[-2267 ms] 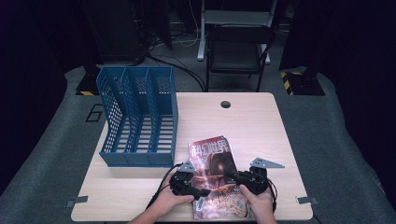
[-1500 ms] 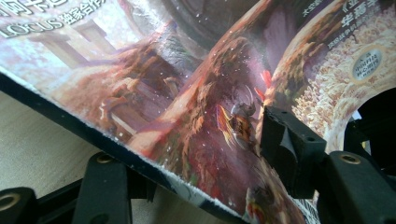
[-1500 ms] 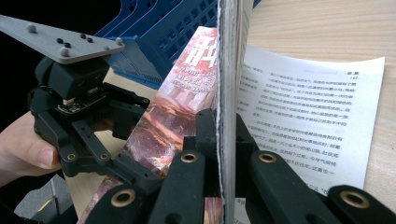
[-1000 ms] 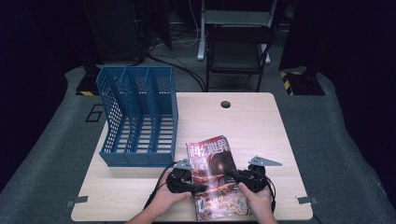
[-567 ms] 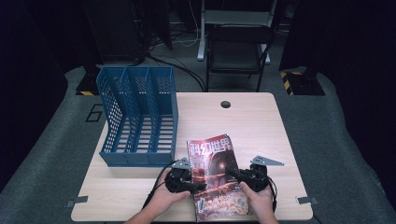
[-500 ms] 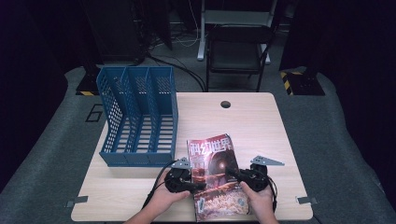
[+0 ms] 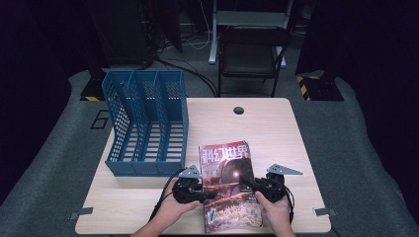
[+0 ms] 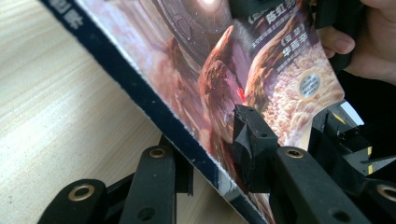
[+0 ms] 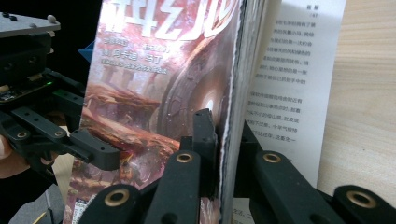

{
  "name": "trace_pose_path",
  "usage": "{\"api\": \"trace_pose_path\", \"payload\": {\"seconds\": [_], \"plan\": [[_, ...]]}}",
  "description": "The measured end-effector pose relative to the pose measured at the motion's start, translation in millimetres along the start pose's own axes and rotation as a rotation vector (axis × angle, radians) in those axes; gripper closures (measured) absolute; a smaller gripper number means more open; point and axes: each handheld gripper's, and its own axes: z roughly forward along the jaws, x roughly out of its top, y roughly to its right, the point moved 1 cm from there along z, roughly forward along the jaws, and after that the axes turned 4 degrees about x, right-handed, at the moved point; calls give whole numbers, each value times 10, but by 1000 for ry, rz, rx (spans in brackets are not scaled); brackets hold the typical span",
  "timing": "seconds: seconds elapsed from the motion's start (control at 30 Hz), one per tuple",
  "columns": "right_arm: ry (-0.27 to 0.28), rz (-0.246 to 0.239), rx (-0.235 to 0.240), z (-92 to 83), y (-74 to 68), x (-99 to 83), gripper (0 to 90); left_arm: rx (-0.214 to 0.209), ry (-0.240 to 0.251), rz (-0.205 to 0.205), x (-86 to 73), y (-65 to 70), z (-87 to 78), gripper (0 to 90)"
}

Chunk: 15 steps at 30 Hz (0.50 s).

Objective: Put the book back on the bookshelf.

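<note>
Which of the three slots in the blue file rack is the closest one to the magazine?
The rightmost slot of the blue file rack, as the high view shows it. Its outer wall faces the magazine, which lies just right of the rack; the middle and left slots are farther away.

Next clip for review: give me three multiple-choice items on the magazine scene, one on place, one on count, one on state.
1. Where does the blue file rack stand relative to the magazine?
A. left of it
B. right of it
C. on top of it

2. How many compartments does the rack have?
A. two
B. three
C. five

3. What does the right gripper do?
A. hangs open over the table
B. clamps the magazine's edge
C. holds a pen

Key: A, rack is at the table's left; B, two dividers make three slots; B, its jaws pinch the page edge.
</note>
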Motion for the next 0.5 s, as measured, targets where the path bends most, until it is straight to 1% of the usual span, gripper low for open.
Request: {"api": "trace_pose_path", "payload": {"seconds": [0.1,0.13,0.17,0.23,0.27,0.3,0.37,0.43,0.5], "plan": [[7,-6,-2,-15,8,13,841,5,6,13,15,12,-17,712],[8,0,-1,-21,1,17,840,-2,4,15,21,12,-28,715],[8,-4,0,-24,0,23,840,3,7,13,25,17,-36,718],[8,-9,2,-32,-9,35,842,-5,11,18,34,16,-58,726],[8,-20,1,-36,-9,41,843,-9,9,19,40,18,-72,729],[5,-9,0,-42,-25,49,845,-2,12,28,46,17,-85,733],[12,-17,5,-49,-34,66,848,-9,17,32,61,14,-113,739],[13,-17,9,-58,-46,79,850,-2,20,33,72,18,-134,746],[15,-21,13,-64,-55,90,851,2,18,48,84,23,-154,750]]}}
